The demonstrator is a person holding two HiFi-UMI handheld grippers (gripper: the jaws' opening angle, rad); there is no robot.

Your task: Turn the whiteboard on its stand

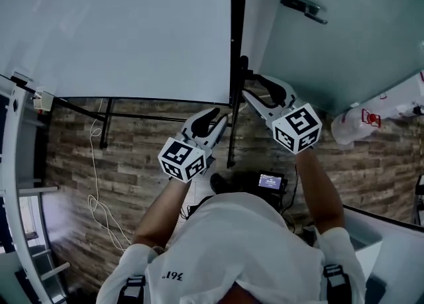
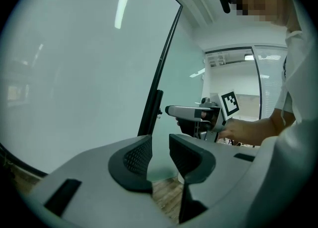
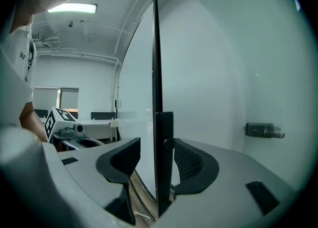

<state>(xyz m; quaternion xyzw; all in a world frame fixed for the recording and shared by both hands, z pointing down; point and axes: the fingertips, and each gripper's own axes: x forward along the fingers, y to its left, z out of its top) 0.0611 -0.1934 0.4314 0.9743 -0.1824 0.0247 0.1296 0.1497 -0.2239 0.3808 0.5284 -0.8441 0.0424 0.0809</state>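
White panel: whiteboard (image 1: 119, 31), large, upright on its stand (image 1: 105, 118), filling the far left.

Black edge strip (image 1: 235, 44): the board's right side, standing between the right claw's jaws. This is probably the chosen spot because a side edge gives good leverage for swinging the panel.

Right claw (image 1: 246, 95): jaws wide apart astride that strip, not clamped, gripping nothing.

Left claw (image 1: 222, 122): jaws slightly apart and empty, just left of the strip and nearer the person.
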